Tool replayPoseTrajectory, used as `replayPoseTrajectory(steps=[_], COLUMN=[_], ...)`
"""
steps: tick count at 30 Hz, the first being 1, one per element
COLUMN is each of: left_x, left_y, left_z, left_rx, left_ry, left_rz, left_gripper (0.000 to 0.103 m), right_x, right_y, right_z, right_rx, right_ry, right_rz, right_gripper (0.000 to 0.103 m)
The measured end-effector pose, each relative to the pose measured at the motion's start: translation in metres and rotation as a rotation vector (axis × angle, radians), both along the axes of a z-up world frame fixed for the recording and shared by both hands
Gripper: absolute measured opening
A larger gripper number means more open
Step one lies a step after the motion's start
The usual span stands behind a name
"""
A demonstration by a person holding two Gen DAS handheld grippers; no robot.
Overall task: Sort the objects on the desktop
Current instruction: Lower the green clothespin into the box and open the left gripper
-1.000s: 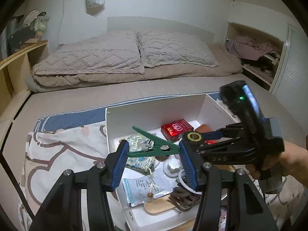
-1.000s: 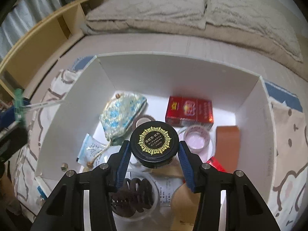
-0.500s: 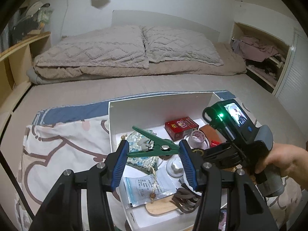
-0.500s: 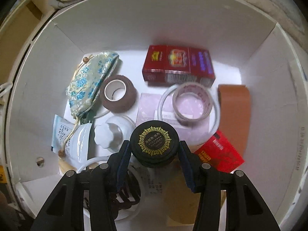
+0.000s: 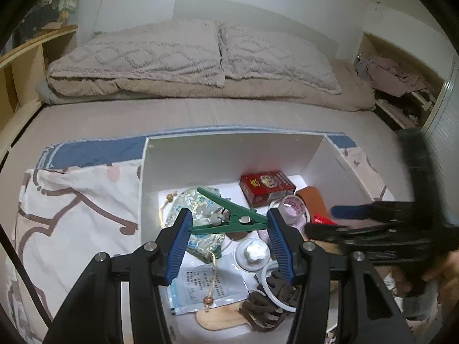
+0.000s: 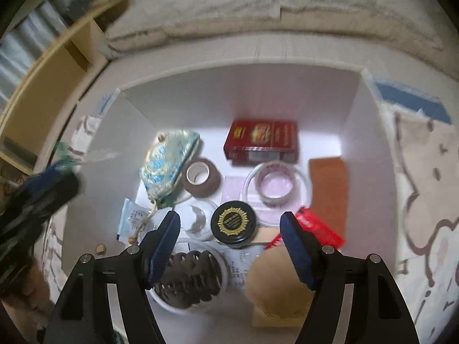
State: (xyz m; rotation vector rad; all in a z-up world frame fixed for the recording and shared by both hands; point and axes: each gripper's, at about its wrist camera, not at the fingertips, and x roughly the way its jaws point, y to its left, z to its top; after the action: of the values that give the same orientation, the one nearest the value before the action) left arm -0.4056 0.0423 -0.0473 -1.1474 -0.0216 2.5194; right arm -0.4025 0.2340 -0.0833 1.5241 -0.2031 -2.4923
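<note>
My left gripper (image 5: 229,226) is shut on a green clip (image 5: 229,216) and holds it above the white box (image 5: 229,149). My right gripper (image 6: 231,239) is open and empty above the box; it shows blurred at the right of the left wrist view (image 5: 373,223). The black round jar with a gold emblem (image 6: 233,222) lies in the box (image 6: 229,97), just beyond my right fingertips. Around it lie a red packet (image 6: 262,140), a brown tape roll (image 6: 200,176), a clear tape roll (image 6: 275,185), a blue-patterned pouch (image 6: 169,163) and a dark hair claw (image 6: 189,281).
The box sits on a patterned cloth (image 5: 74,218) on a bed, with pillows (image 5: 186,51) behind. A wooden shelf (image 6: 54,83) stands to the left. An orange-brown card (image 6: 330,183), a red wrapper (image 6: 318,229) and a wooden paddle (image 6: 278,283) also lie in the box.
My right gripper has opened, let go of the black jar into the box and pulled back upward. My left gripper still holds the green clip and has moved closer over the box.
</note>
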Motion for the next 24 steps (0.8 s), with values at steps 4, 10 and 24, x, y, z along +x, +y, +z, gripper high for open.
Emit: replayPoseTrajectory(steps=[4,10,24], left_x=[-0.001,-0.002,-0.008], left_y=[0.011,0.019,0.023], left_z=[-0.017,-0.039,-0.053], left_rx=[-0.046,-0.098,-0.128], left_ry=[-0.035,-0.103,-0.198], left_rz=[-0.003,0.002,0.040], left_gripper=[0.053,0.053,0.054], right_x=[0.017,0.039,0.062], right_y=[0.013,0.017,0.018], right_z=[0.013,0.017,0.019], right_rx=[0.023,0.020,-0.016], right_ry=[0.075,0.133,0.162], right_rz=[-0.012,-0.029,-0.084], right_gripper=[0.072,0.072,0.072])
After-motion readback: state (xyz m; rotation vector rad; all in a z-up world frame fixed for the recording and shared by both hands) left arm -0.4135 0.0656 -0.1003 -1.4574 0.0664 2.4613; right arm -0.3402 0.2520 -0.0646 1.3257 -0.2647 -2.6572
